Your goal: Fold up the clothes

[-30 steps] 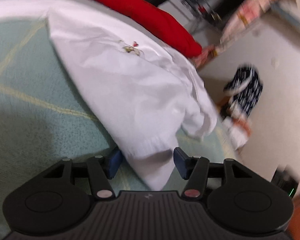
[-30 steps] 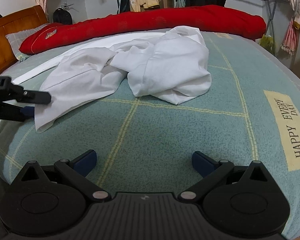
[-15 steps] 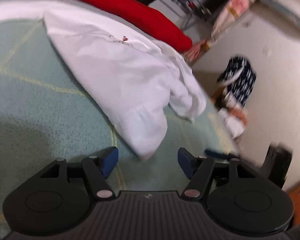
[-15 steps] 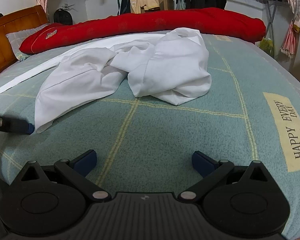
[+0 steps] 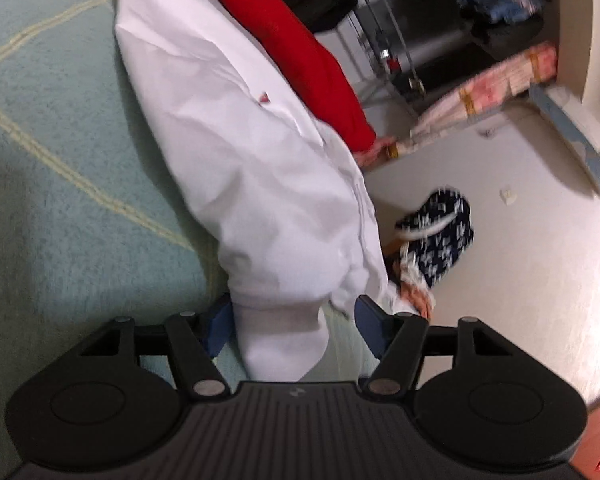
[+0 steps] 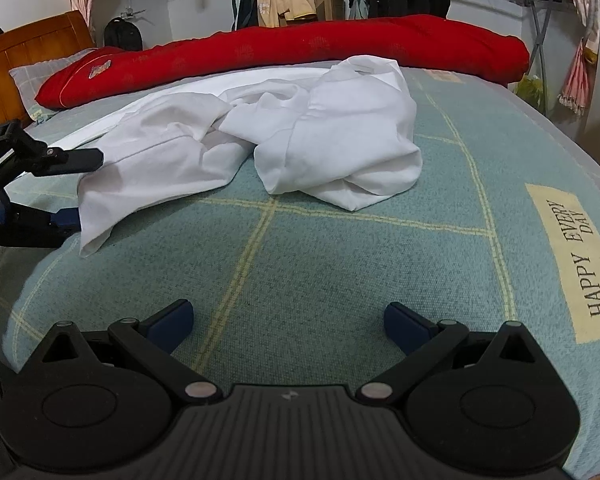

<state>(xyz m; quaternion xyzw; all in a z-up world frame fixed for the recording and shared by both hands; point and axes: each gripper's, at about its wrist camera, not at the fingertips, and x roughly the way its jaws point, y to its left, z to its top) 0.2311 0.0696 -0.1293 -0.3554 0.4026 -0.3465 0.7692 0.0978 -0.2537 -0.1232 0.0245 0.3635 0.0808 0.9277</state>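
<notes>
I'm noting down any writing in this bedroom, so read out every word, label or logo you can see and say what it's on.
"HAPPY EVERY DAY": cream patch sewn on the teal checked bedspread.
"...bot.AI", start cut off: label on the black left gripper.
Small red mark on the crumpled white shirt: too small to read.
Badge on the long red bolster: too blurred.

Soft indoor light, one view blurred, both bent by the fisheye lens.
The left wrist view was smeared, worst on the patterned bag (image 5: 436, 236) and floor (image 5: 520, 208), where glare washed out the right edge. The right wrist view was sharp and evenly lit; the white shirt (image 6: 332, 144) cast faint shadows on the green blanket (image 6: 300, 264), and dark vignetting cut the corners.
</notes>
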